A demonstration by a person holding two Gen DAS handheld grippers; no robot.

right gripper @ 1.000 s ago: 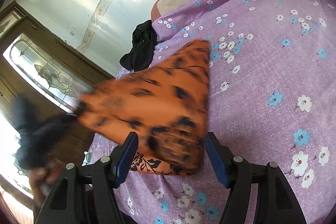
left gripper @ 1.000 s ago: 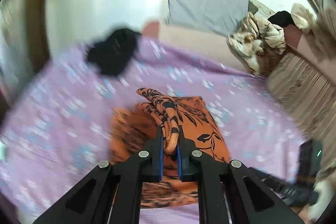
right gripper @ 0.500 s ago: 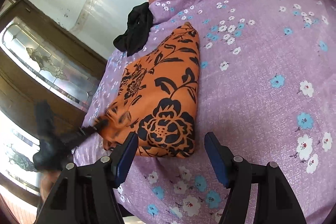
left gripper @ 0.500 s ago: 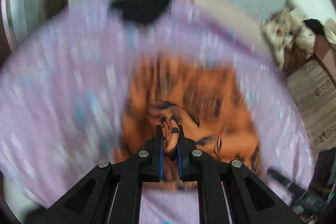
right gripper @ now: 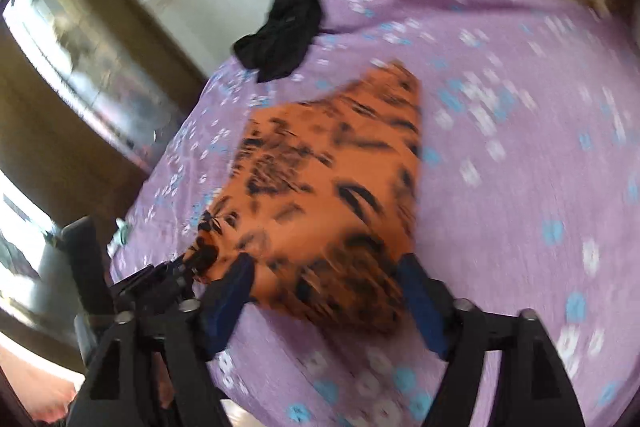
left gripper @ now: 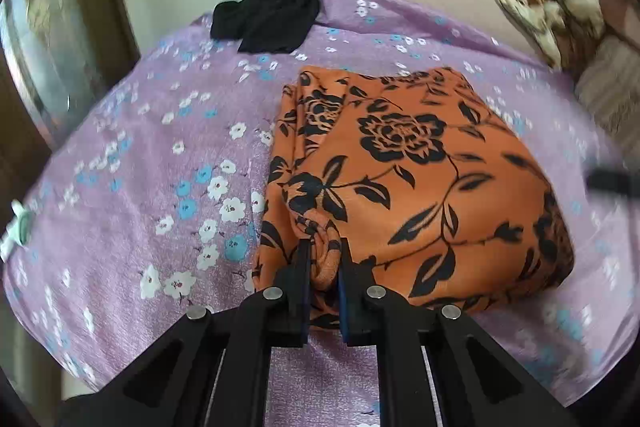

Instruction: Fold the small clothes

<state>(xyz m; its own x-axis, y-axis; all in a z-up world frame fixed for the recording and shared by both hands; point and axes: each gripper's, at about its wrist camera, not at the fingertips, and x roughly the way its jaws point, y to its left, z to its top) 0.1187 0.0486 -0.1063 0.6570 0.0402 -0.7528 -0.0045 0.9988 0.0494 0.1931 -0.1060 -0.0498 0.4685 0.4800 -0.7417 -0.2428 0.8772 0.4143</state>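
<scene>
Left wrist view: left claw (left gripper: 322, 259) pinches the orange floral cloth (left gripper: 408, 179); right claw (right gripper: 326, 291) gapes, just widened.

I am finding no readable text, label, brand, number or sign anywhere in either of my two wrist views at this moment.

The left hand-held gripper (left gripper: 323, 267) is matte black plastic, with two angled arms with triangular cut-outs, round silver screw heads at the joints, and thin blue pads lining the inner faces of its fingers (left gripper: 301, 279). The right hand-held gripper (right gripper: 326, 291) has the same black frame, silver screws and blue pads.
</scene>
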